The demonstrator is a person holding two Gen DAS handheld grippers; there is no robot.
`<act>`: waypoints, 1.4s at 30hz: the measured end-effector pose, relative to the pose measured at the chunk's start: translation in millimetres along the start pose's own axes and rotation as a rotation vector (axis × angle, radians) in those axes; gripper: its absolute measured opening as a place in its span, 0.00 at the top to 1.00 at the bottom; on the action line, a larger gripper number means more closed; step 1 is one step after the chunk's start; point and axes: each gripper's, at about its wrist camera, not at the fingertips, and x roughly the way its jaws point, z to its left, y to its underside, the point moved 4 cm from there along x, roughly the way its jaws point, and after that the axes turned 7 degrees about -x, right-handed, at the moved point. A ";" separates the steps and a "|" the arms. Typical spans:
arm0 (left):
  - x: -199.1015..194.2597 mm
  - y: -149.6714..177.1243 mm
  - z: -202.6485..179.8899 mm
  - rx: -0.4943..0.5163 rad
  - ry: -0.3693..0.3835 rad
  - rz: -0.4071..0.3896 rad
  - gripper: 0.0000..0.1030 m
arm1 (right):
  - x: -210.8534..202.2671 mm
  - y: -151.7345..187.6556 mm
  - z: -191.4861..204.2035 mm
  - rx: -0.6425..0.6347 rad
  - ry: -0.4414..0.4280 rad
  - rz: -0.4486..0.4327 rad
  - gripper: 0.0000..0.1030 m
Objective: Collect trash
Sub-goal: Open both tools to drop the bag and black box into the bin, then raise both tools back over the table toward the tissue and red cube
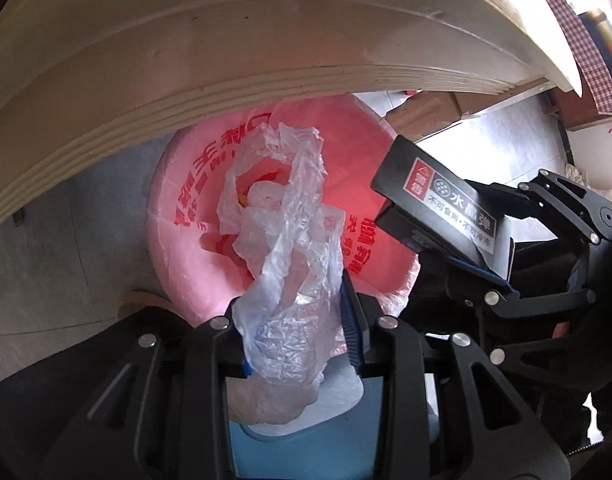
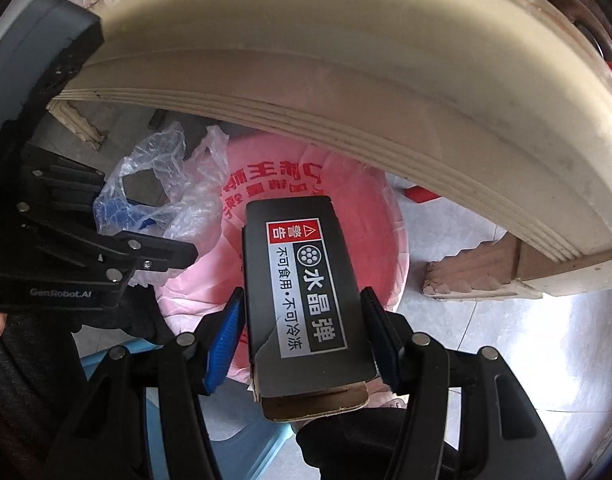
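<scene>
Left wrist: left tongs (image 1: 294,332) pinch clear plastic bag (image 1: 282,220); right tongs (image 2: 302,336) clamp black box (image 2: 302,292).

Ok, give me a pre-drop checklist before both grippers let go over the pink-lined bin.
1. Left gripper shut on the clear plastic bag: ok.
2. Right gripper shut on the black cardboard box: ok.
3. Bag over the pink-lined bin opening: ok.
4. Box over the bin opening: ok in the right wrist view; the left wrist view shows it near the rim.
5. Round table edge clear of both loads: ok.
6. Room left in the bin: cannot tell.
</scene>
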 end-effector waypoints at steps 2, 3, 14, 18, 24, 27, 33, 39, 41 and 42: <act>1.0 -0.3 0.5 -0.002 -0.003 -0.010 0.68 | 3.1 -2.0 2.4 -0.004 0.001 0.006 0.45; 0.9 -0.5 0.2 -0.003 -0.005 -0.014 0.68 | 4.8 -0.4 0.5 -0.007 0.001 0.007 0.45; 4.9 1.7 0.0 -0.003 -0.016 -0.013 0.68 | 13.3 -3.6 0.8 -0.025 -0.008 0.014 0.45; 7.0 0.6 1.0 -0.003 -0.030 -0.015 0.67 | 12.9 -4.3 3.3 -0.036 -0.003 0.009 0.45; 11.3 1.0 -4.0 0.024 -0.047 -0.015 0.67 | 11.9 -4.3 1.3 -0.031 -0.007 -0.003 0.45; 19.2 0.5 -6.3 0.028 -0.051 0.013 0.56 | 10.0 -5.5 0.7 -0.029 -0.024 -0.025 0.44; 15.8 -1.9 0.0 0.011 -0.089 0.003 0.34 | 3.4 -6.8 -3.5 -0.029 0.009 -0.053 0.27; 14.8 -3.3 0.8 0.020 -0.118 -0.019 0.31 | 4.0 -6.4 -5.2 -0.024 -0.005 -0.051 0.27; 14.9 -3.2 1.6 0.021 -0.118 -0.020 0.31 | 3.6 -6.3 -4.6 -0.023 -0.006 -0.051 0.26; 14.2 -3.0 2.5 0.021 -0.118 -0.020 0.31 | 3.7 -6.4 -4.5 -0.021 -0.008 -0.050 0.26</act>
